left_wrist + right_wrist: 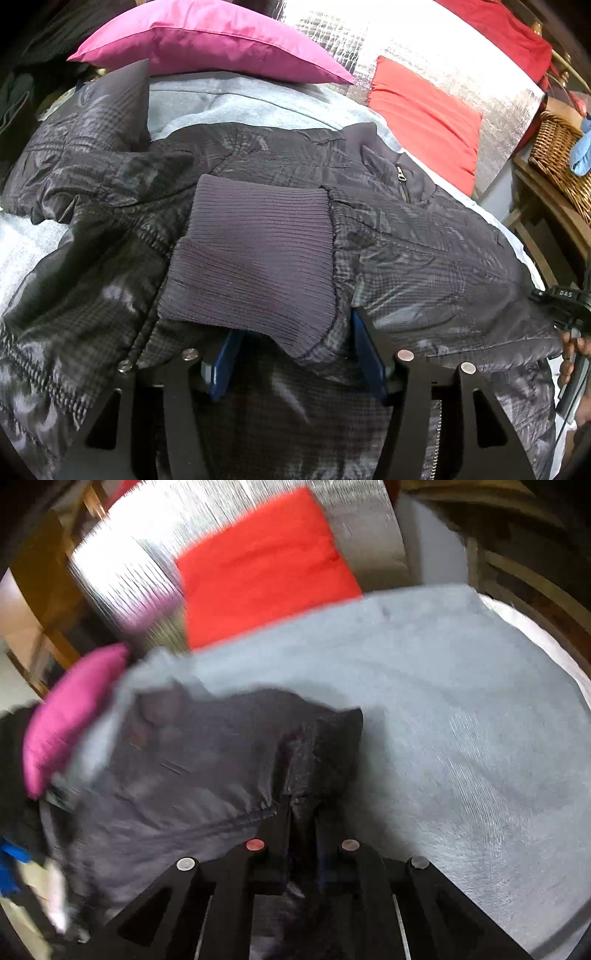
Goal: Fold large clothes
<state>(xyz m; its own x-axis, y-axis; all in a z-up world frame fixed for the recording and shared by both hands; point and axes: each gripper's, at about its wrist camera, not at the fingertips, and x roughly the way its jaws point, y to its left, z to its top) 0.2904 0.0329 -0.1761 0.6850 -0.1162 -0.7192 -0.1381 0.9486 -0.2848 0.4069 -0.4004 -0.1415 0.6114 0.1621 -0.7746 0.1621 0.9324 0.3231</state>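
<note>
A dark checked padded jacket (pixel 258 177) lies spread across a pale grey cloth-covered surface (pixel 461 720), filling the middle of the left wrist view, its ribbed knit cuff (pixel 255 254) folded over the front toward 6 o'clock. The left gripper (pixel 291 354) rests at the cuff's lower edge, its blue-padded fingers (pixel 364 350) standing apart on either side of the ribbing without pressing it. In the blurred right wrist view, the right gripper (pixel 301 812) has its fingers drawn narrow, pinching a fold of the jacket's edge. A pink pillow (pixel 207 40) sits at 12 o'clock, a red cushion (pixel 424 118) at 2 o'clock against a silver quilted backing (pixel 369 37), and a wicker basket (pixel 557 155) with wooden furniture stands at 3 o'clock beyond the surface.
</note>
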